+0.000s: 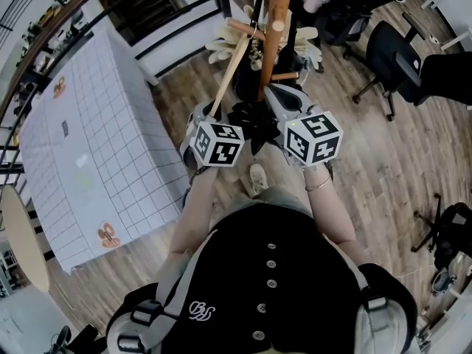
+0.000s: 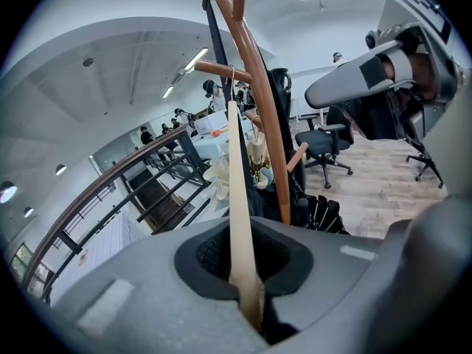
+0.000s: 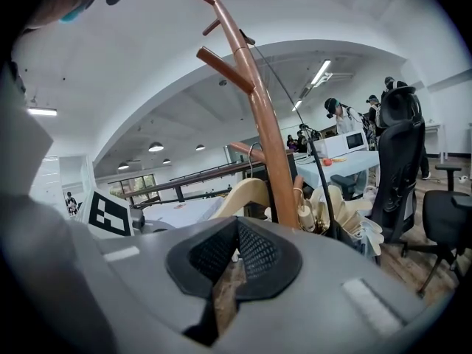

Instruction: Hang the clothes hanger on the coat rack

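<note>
The brown wooden coat rack (image 1: 276, 28) stands right in front of me. My left gripper (image 1: 209, 118) is shut on one arm of the pale wooden hanger (image 2: 237, 198), which rises straight out of its jaws. At the top, the hanger's wire hook (image 2: 231, 74) curls over a low peg (image 2: 215, 69) of the rack pole (image 2: 264, 116). The right gripper view shows the same hanger (image 3: 240, 194) left of the pole (image 3: 267, 139). My right gripper (image 1: 285, 103) hovers just right of the pole. Its jaws (image 3: 227, 275) are shut, and only a brown blur shows in the slit.
A long table with a white checked cloth (image 1: 88, 146) stands at my left, beside a dark railing (image 1: 169, 21). Pale folded umbrellas (image 1: 225, 46) hang low on the rack. Black office chairs (image 1: 391, 57) stand at the right on the wooden floor. People stand far off (image 3: 339, 116).
</note>
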Motion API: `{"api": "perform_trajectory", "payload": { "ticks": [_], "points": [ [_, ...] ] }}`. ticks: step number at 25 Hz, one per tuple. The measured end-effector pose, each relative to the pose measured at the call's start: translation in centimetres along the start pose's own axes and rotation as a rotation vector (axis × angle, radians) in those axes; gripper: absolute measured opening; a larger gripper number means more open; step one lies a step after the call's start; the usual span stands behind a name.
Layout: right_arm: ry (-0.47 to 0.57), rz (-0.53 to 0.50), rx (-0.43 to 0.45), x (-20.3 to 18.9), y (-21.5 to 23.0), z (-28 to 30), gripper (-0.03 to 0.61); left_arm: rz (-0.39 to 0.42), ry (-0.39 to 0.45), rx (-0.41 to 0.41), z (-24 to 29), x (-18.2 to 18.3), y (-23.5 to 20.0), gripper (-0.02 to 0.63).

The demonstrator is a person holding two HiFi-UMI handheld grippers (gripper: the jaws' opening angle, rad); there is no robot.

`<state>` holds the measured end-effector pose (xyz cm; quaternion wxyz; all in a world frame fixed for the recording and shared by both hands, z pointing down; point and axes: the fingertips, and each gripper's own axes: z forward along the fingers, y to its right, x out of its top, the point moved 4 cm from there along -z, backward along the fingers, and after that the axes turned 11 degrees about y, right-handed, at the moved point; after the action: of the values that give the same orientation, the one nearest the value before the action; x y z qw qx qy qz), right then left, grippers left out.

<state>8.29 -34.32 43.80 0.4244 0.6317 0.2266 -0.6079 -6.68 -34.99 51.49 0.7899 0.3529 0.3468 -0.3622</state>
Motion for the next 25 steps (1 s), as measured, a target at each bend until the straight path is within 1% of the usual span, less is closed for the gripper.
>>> {"api": "perform_trajectory", "payload": {
  "ticks": [6,15,18,21,24,25],
  "points": [
    [-0.008,0.002,-0.004,-0.3,-0.3,-0.4,0.0,-0.057,0.0,-0.041,0.0,-0.9,1.2,0.015],
    [-0.005,-0.006,-0.022,-0.4,-0.9,-1.3,0.0,-0.063,0.031,-0.039,0.3,-1.2,1.8,0.02],
    [0.001,-0.01,-0.03,-0.4,-1.1,-1.8,0.0,-0.053,0.054,-0.032,0.1,-1.3,2.0,0.039],
    [0.006,-0.013,-0.039,-0.4,-1.3,-2.4,0.0,-0.057,0.071,-0.045,-0.1,-1.2,2.4,0.105],
    [0.014,-0.015,-0.049,-0.2,-1.7,-3.0,0.0,-0.059,0.094,-0.064,-0.5,-0.9,2.7,0.107],
    [0.017,-0.016,-0.054,-0.1,-1.8,-3.3,0.0,-0.057,0.1,-0.072,-0.8,-0.7,2.8,0.124]
  ]
}}
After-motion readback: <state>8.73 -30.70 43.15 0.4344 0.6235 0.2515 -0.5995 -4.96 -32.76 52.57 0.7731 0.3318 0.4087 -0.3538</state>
